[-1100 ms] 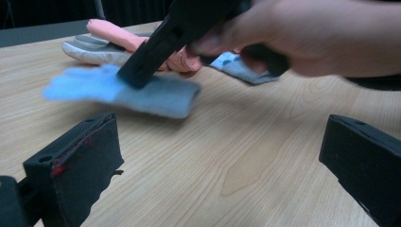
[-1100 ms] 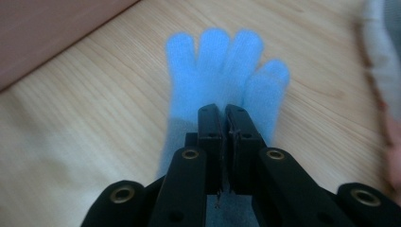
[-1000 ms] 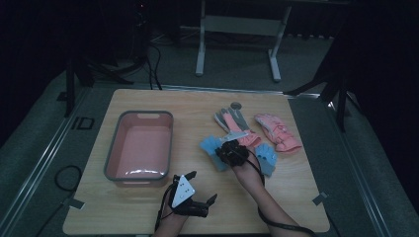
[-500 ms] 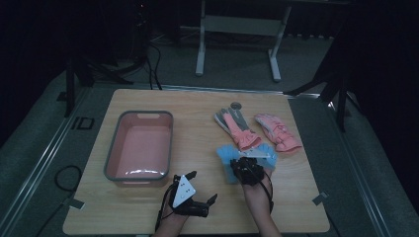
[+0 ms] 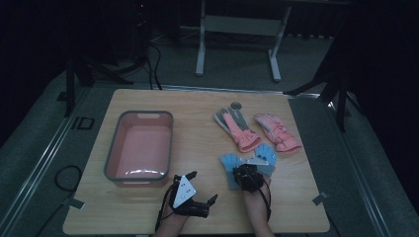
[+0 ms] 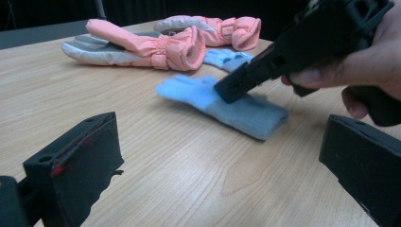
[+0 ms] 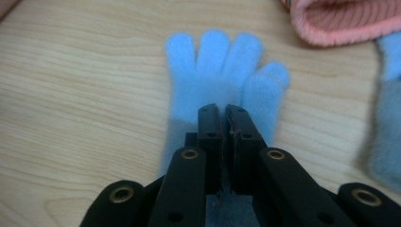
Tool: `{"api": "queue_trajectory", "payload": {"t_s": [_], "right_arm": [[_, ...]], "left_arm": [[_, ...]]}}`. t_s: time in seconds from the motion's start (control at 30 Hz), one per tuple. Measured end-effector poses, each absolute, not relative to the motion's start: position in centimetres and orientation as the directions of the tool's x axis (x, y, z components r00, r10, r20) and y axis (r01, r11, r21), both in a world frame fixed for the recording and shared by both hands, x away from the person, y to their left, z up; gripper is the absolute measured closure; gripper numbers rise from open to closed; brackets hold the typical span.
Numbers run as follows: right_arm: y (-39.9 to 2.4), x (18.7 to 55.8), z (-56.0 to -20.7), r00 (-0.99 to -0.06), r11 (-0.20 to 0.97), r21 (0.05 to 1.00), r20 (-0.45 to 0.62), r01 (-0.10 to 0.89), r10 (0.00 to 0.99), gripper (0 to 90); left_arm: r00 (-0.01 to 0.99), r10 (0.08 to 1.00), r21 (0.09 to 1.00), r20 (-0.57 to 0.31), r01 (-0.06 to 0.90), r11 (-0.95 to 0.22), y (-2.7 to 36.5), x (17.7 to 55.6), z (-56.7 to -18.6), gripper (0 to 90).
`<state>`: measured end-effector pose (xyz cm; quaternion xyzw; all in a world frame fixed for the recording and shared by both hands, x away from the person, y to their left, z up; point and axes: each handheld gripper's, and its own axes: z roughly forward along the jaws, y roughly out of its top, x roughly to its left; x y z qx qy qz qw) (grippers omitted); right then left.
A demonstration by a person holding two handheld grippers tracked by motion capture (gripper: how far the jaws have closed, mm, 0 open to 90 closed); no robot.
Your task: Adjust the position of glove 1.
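A light blue knit glove (image 5: 229, 170) (image 6: 236, 106) (image 7: 217, 71) lies flat on the wooden table, fingers pointing away from me. My right gripper (image 5: 245, 175) (image 7: 222, 111) bears down on its palm, jaws shut, a pinch of the knit caught between them. Its black tip (image 6: 227, 90) presses onto the glove in the left gripper view. A second blue glove (image 5: 264, 157) (image 6: 227, 56) lies just beyond. My left gripper (image 5: 202, 187) (image 6: 217, 127) rests near the front edge, open, with only bare table between its jaws.
Two pink and grey winter gloves (image 5: 237, 129) (image 5: 276, 132) lie behind the blue ones. A pink bin (image 5: 111, 153) with a grey rim stands at the left. A small grey disc (image 5: 235, 105) sits near the far edge.
My right gripper has come back toward the front edge and lower, and the blue glove has slid with it, away from its mate. The left gripper has stayed put.
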<state>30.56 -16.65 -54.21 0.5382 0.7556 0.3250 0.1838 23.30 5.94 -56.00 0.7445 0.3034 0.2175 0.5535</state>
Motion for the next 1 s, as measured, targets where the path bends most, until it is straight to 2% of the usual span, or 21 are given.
{"api": "queue_trajectory", "payload": {"t_s": [0.23, 0.3, 0.43, 0.6, 0.73, 0.9, 1.0], "right_arm": [[-16.6, 30.6, -54.8, -0.346, 0.200, 0.691, 0.078, 0.694, 0.935, 83.0], [-16.7, 30.5, -54.5, -0.351, 0.198, 0.695, 0.083, 0.691, 0.933, 75.1], [-17.5, 30.7, -53.1, -0.371, 0.196, 0.714, 0.095, 0.672, 0.924, 71.4], [-20.6, 31.6, -50.3, -0.398, 0.243, 0.754, 0.026, 0.610, 0.917, 63.5], [-23.7, 32.9, -49.3, -0.411, 0.278, 0.756, -0.013, 0.593, 0.911, 61.8], [-27.4, 34.9, -49.3, -0.417, 0.305, 0.722, -0.024, 0.621, 0.908, 61.5], [-28.4, 35.5, -50.3, -0.428, 0.304, 0.694, 0.007, 0.653, 0.904, 60.9]], "left_arm": [[0.724, 0.690, 0.956, -0.011, 0.210, -0.205, 5.9, 23.3, -56.0, 0.0], [0.725, 0.689, 0.956, -0.011, 0.210, -0.205, 5.9, 23.3, -56.0, 0.0], [0.725, 0.688, 0.956, -0.010, 0.209, -0.206, 5.9, 23.3, -56.0, 0.0], [0.726, 0.687, 0.955, -0.010, 0.210, -0.208, 5.9, 23.3, -56.0, 0.0], [0.725, 0.689, 0.956, -0.013, 0.211, -0.205, 5.9, 23.3, -56.0, 0.0], [0.727, 0.686, 0.955, -0.013, 0.213, -0.208, 5.9, 23.3, -56.0, 0.0], [0.726, 0.688, 0.954, -0.013, 0.215, -0.209, 5.9, 23.4, -56.0, 0.0]]}}
